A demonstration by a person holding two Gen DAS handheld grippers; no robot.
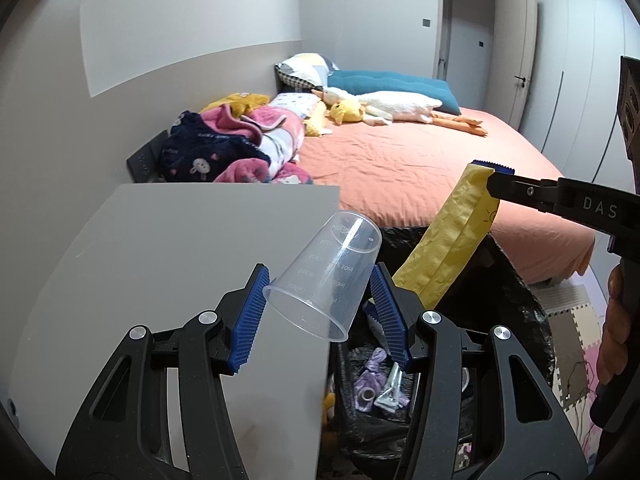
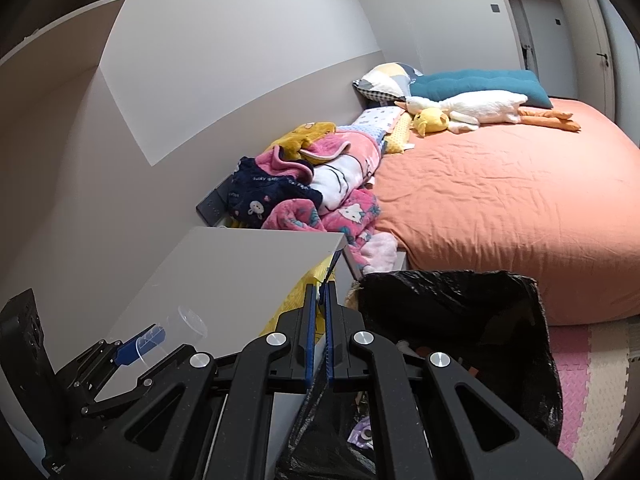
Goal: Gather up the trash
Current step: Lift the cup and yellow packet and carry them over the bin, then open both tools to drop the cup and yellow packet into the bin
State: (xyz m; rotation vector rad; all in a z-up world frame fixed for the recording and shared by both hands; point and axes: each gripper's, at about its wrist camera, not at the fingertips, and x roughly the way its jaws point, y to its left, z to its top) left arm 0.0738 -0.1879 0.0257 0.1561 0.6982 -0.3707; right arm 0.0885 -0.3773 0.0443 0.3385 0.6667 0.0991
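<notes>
A clear plastic measuring cup (image 1: 324, 276) lies tilted, mouth toward the camera, between the blue pads of my left gripper (image 1: 320, 272), which is shut on it at the grey tabletop's (image 1: 160, 264) right edge. My right gripper (image 1: 486, 170) reaches in from the right, shut on the top of a yellow wrapper (image 1: 444, 240) that hangs over the black-lined trash bin (image 1: 508, 280). In the right wrist view the right gripper (image 2: 320, 292) pinches the yellow wrapper (image 2: 296, 300) beside the bin (image 2: 460, 308). The left gripper (image 2: 152, 350) with the cup (image 2: 188, 328) shows at lower left.
Inside the bin lie purple scraps and small wrappers (image 1: 380, 384). Behind it stands a bed with an orange sheet (image 1: 420, 168), plush toys (image 1: 384, 108) and piled blankets (image 1: 240, 144). Foam mats (image 1: 572, 340) cover the floor at right, and a person's hand (image 1: 616, 320) holds the right gripper.
</notes>
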